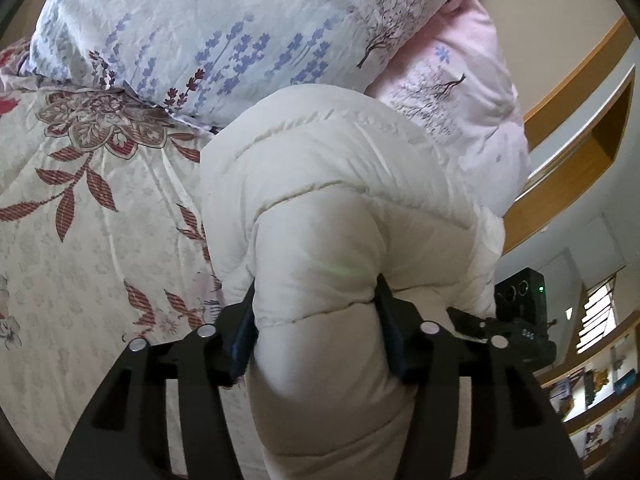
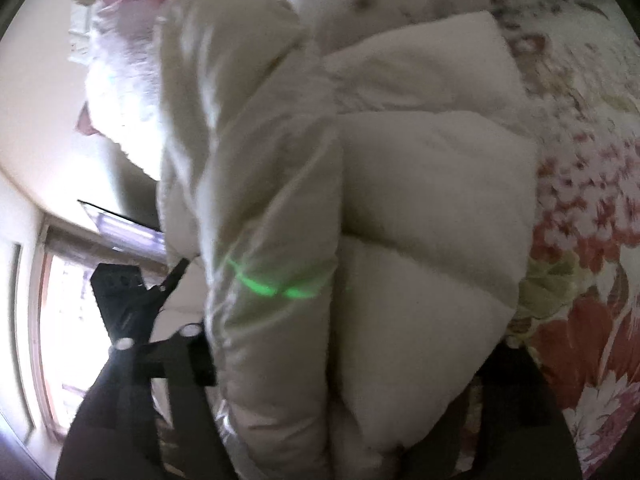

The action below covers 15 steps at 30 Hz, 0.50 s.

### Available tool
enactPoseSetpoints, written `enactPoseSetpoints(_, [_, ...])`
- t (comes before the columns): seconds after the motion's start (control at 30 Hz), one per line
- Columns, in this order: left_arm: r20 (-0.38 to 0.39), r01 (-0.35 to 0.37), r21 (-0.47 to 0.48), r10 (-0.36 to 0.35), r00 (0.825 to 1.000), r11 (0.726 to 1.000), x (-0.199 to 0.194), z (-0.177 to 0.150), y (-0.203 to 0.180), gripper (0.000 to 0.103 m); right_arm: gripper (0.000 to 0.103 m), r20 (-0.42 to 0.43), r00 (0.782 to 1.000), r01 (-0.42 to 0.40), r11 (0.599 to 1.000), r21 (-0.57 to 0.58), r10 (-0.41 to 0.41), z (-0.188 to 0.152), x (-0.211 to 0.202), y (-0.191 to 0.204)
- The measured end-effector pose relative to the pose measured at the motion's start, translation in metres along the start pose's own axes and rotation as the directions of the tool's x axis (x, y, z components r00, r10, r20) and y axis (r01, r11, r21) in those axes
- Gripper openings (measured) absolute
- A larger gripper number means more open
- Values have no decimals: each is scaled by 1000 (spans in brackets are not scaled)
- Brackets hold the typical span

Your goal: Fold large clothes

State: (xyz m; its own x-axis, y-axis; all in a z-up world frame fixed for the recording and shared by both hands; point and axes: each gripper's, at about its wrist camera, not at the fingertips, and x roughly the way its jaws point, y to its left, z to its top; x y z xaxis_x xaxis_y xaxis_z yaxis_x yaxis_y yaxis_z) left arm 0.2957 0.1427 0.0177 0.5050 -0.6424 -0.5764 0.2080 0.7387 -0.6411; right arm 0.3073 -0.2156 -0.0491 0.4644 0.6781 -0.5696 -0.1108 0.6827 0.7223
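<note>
A puffy, quilted cream down jacket [image 1: 320, 184], stretched lengthwise away over the floral bedspread [image 1: 80, 208], is clamped by the left gripper [image 1: 316, 320] and right gripper [image 2: 352, 360].

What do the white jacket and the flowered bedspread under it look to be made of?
Jacket: looks like a padded synthetic shell, matte with a slight sheen; stitched seams divide it into puffy sections. Bedspread: seemingly thin woven cloth, smooth and faintly glossy, with a printed leaf and flower pattern and fine creases.
</note>
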Motion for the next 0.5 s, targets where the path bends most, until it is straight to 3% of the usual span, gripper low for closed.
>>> enactPoseSetpoints(0.1, [1, -19, 6, 19, 1000, 1000, -5, 0, -3, 63, 84, 25, 997, 78, 997, -18, -77, 2, -8, 7])
enactPoseSetpoints(0.2, [61, -85, 64, 81, 995, 994, -26, 0, -13, 62, 86, 119, 977, 183, 981, -61, -174, 1, -32, 24])
enactPoseSetpoints(0.27, [125, -140, 115, 126, 984, 983, -45, -3, -22, 62, 87, 225, 942, 270, 961, -64, -249, 3, -60, 31])
enactPoseSetpoints(0.33, [186, -176, 171, 144, 972, 969, -63, -9, -34, 63, 87, 326, 905, 305, 952, -42, -275, 3, -83, 41])
enactPoseSetpoints(0.37, [207, -190, 197, 148, 967, 962, -69, -12, -42, 63, 87, 349, 900, 295, 955, -41, -263, 4, -91, 42])
enactPoseSetpoints(0.5, [231, -220, 357, 143, 962, 908, -79, -41, -81, 63, 73, 307, 923, 275, 956, -106, -231, 9, -80, 61])
